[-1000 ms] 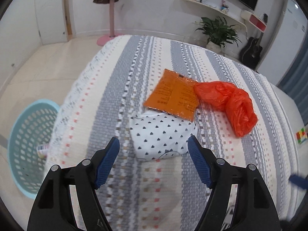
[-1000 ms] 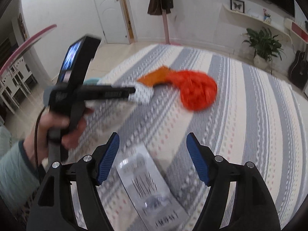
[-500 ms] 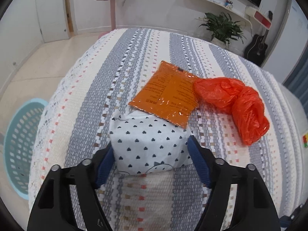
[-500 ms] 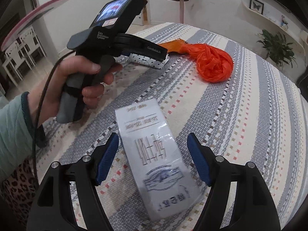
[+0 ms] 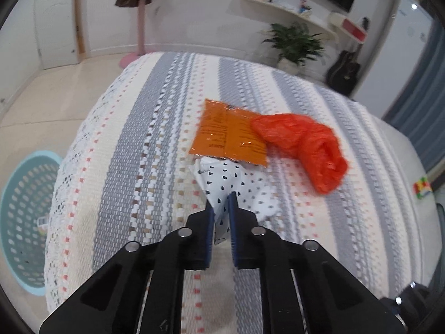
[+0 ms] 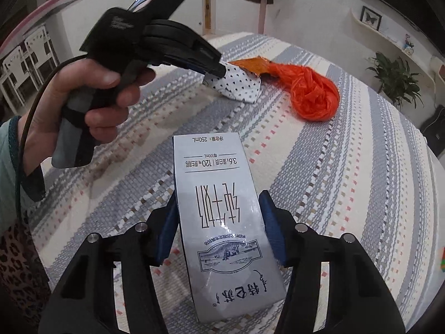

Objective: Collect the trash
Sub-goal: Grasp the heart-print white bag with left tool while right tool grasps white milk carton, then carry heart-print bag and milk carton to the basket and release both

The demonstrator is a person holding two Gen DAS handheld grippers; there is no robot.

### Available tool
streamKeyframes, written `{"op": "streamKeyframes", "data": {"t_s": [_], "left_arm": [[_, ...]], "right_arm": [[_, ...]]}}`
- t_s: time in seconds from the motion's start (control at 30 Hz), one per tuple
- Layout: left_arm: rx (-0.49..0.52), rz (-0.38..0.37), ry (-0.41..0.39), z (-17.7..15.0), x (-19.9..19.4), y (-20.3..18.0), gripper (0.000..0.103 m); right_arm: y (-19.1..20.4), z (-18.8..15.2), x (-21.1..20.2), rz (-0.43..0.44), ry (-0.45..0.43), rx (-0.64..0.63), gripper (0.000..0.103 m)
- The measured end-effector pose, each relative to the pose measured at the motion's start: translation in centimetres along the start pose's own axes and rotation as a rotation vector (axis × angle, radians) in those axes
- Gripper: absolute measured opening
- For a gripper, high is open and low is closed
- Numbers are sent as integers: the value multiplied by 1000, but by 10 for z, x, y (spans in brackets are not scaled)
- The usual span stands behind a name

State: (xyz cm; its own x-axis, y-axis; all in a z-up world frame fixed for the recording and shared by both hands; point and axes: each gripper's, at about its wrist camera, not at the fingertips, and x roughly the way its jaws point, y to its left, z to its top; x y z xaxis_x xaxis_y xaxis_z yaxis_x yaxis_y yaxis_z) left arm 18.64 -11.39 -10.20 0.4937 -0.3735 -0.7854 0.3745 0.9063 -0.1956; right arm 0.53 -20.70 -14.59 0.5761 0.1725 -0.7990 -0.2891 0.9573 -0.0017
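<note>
A: What have I got on the left?

B: Your left gripper (image 5: 221, 208) is pinched tight on the white heart-dotted packet (image 5: 236, 186), crumpled on the striped bedspread (image 5: 125, 144).

A: Only my right view shows the carton (image 6: 222, 208), printed "250mL", between the right gripper (image 6: 219, 222) pads, which flank it, not yet clamped.

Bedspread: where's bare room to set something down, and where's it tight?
Free: the striped bedspread left of the orange packet, out to the edge above the teal basket; also right of the milk carton, below the orange bag. Crowded: the centre, where packet, bag and heart-print pack touch, the left gripper pinching the pack.
</note>
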Motion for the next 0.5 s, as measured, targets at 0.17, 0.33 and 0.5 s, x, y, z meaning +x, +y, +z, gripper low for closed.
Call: {"op": "streamKeyframes", "data": {"t_s": [0.17, 0.33, 0.5], "left_arm": [[19, -38, -45, -1, -23, 5, 2], [-15, -94, -104, 3, -51, 19, 1], [-53, -120, -170, 8, -75, 37, 1]], "right_arm": [[1, 10, -14, 4, -56, 24, 52], [5, 32, -26, 17, -107, 51, 52], [8, 56, -30, -10, -156, 69, 52]]}}
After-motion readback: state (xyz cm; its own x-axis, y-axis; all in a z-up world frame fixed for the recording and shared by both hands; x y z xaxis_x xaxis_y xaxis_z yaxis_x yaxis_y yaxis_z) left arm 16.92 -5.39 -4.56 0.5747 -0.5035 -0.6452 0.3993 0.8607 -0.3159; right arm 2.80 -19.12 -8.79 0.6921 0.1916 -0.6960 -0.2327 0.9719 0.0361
